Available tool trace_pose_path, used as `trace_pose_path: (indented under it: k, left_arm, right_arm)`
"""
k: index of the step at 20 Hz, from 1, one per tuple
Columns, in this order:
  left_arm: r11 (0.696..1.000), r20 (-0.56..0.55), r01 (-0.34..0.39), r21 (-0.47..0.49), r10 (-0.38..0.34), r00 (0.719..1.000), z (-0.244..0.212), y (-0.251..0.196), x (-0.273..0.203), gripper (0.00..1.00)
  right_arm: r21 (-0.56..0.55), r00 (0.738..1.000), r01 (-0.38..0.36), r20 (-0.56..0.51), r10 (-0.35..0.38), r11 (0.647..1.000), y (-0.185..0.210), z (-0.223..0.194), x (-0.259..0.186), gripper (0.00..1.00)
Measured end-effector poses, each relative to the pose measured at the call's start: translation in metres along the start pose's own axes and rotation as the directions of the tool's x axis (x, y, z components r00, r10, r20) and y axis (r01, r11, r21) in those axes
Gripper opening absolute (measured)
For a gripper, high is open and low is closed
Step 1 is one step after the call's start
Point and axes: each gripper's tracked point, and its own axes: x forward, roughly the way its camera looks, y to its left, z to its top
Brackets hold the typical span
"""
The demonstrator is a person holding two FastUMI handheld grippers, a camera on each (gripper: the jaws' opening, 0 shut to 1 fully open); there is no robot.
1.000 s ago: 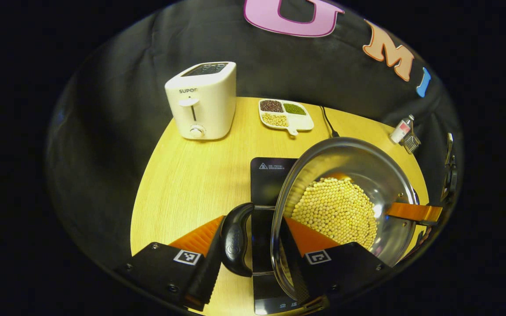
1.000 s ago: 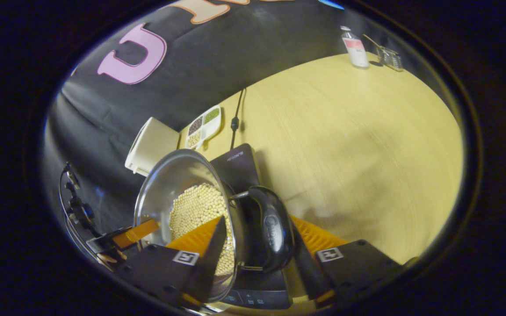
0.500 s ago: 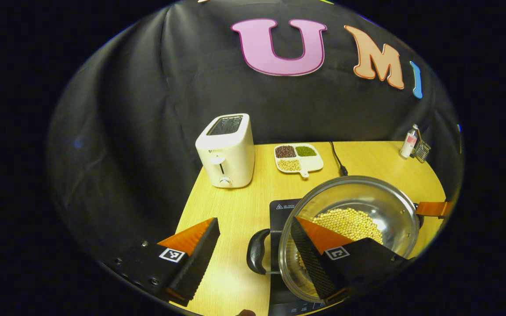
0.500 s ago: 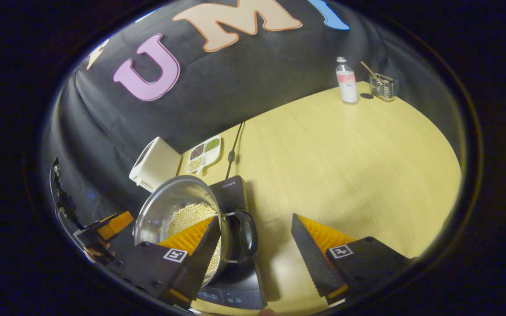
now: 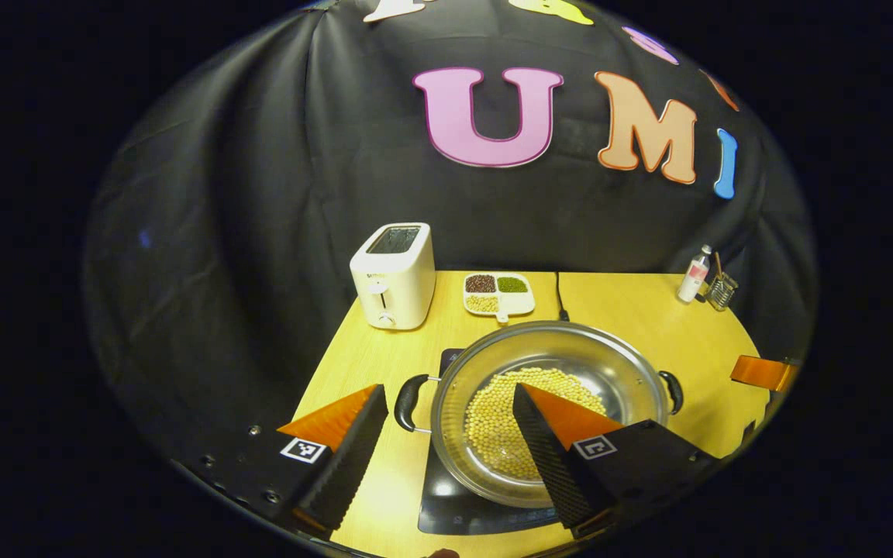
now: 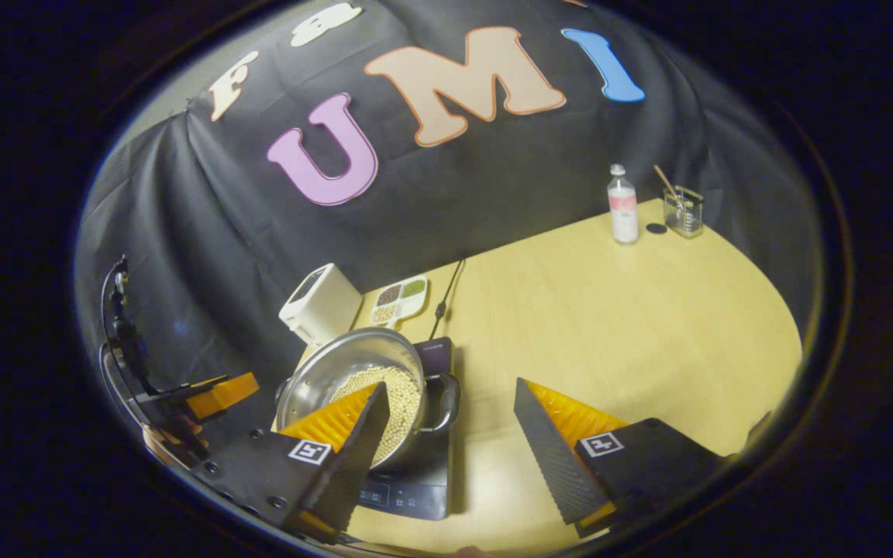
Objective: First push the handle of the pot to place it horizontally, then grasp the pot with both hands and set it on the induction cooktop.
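In the left gripper view, the left gripper (image 5: pixel 446 407) sits nearest, its two fingers spread wide apart and holding nothing. Just beyond and between them is a steel pot (image 5: pixel 551 415) with yellow beans (image 5: pixel 497 422) covering its bottom. The pot rests flat on a black induction cooktop (image 5: pixel 450 511), which lies on a pale wooden table (image 5: pixel 361 364). The pot's two black side handles stick out level, one to the left (image 5: pixel 406 403) and one to the right (image 5: pixel 673 391). At the far right edge of this view, part of the other gripper shows.

In the right gripper view, the right gripper (image 6: pixel 450 415) is also released, fingers well apart and gripping nothing. The pot (image 6: pixel 353 380) sits beyond its left finger, on the cooktop (image 6: pixel 415 496), apart from both fingers.

Farther back on the table stands a white toaster (image 5: pixel 394 275). Beside it lies a divided white dish (image 5: pixel 498 294) holding three kinds of beans. A black cord (image 5: pixel 559 294) runs along the table from the back edge toward the pot. At the far right corner stand a small bottle (image 5: pixel 694 275) and a glass jar (image 5: pixel 722 291), close together. Behind everything hangs the booth's black cloth wall.
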Motion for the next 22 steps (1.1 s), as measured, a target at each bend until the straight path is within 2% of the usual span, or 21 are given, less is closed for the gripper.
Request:
trace_pose_path:
  k: [3, 7, 8, 9, 11, 13, 18, 22]
  left_arm:
    - [0.999, 0.100, -0.040, 0.009, 0.039, 0.994, 0.022, -0.034, -0.036, 0.99]
    - [0.999, 0.189, -0.033, -0.035, 0.039, 0.981, 0.047, -0.099, -0.079, 0.99]
    - [0.997, 0.214, -0.026, -0.070, 0.040, 0.976, 0.054, -0.117, -0.089, 0.99]
    - [0.995, 0.234, -0.016, -0.102, 0.040, 0.971, 0.057, -0.133, -0.096, 0.99]
    - [0.991, 0.298, -0.021, -0.130, 0.059, 0.953, 0.067, -0.164, -0.117, 0.99]
    - [0.992, 0.359, -0.048, -0.117, 0.087, 0.929, 0.078, -0.186, -0.133, 0.98]
    - [0.986, 0.446, -0.022, -0.163, 0.093, 0.890, 0.097, -0.247, -0.165, 0.98]
    - [0.993, 0.469, -0.021, -0.120, 0.075, 0.880, 0.092, -0.275, -0.176, 0.99]
  right_arm:
    - [-0.100, 0.998, -0.017, 0.056, 0.022, 0.995, -0.015, 0.027, -0.034, 0.91]
    - [-0.206, 0.986, -0.040, 0.151, 0.072, 0.978, -0.041, 0.078, -0.075, 0.92]
    - [-0.215, 0.980, -0.054, 0.178, 0.093, 0.975, -0.045, 0.091, -0.085, 1.00]
    - [-0.221, 0.971, -0.068, 0.207, 0.115, 0.973, -0.049, 0.104, -0.096, 0.92]
    - [-0.239, 0.954, -0.079, 0.264, 0.144, 0.968, -0.062, 0.129, -0.114, 0.91]
    - [-0.247, 0.934, -0.088, 0.315, 0.166, 0.965, -0.074, 0.150, -0.136, 0.91]
    - [-0.260, 0.901, -0.120, 0.377, 0.215, 0.958, -0.095, 0.161, -0.176, 0.91]
    - [-0.294, 0.895, -0.115, 0.383, 0.227, 0.949, -0.113, 0.158, -0.200, 0.91]
